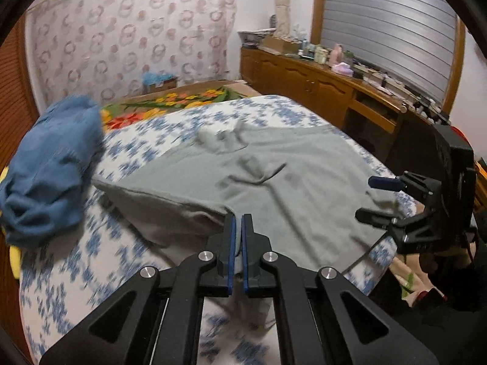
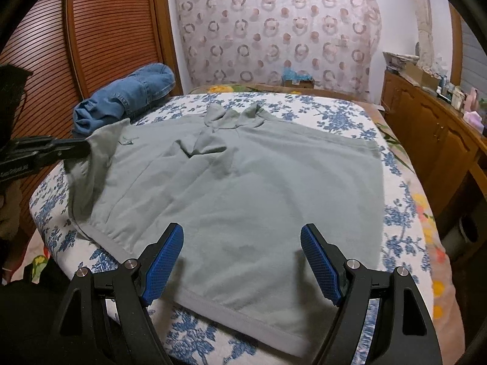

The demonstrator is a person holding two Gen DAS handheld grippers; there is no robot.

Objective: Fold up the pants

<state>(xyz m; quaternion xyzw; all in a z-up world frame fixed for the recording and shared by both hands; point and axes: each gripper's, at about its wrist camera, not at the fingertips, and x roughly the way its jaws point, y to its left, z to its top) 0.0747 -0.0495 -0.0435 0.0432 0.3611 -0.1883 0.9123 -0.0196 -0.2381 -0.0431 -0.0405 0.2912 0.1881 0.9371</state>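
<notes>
Grey-green pants (image 2: 243,182) spread across the bed (image 2: 341,115), on the blue-flowered cover; they read as a broad flat sheet with a hemmed band along the near edge and some bunched folds at the far end, so which end is waist I cannot tell for certain. Left tongs (image 1: 239,222) pressed together, pinching the near-left corner of the cloth; in the right wrist view the same left tongs (image 2: 82,146) come in from the left edge with that corner lifted off the cover and draped from them. Right tongs (image 2: 242,258) spread wide, nothing between the pads, hanging just above the near hem about midway along it; from the left wrist they show at the right side (image 1: 383,197), over the right part of the cloth. Relation that matters: the garment lies ahead of both tongs and runs away from them toward the far end of the bed, while its near hem runs crosswise, left to right. The left hand already has one end of that hem; the right hand is the nearer one to the free right-hand corner, which lies flat on the cover off to its right. Judgement: the fold likely needs that second corner taken before the hem can be carried over evenly. Rolled blue jeans (image 2: 127,97) sit apart at the far-left of the bed, not touching the grey cloth in the right wrist view
</notes>
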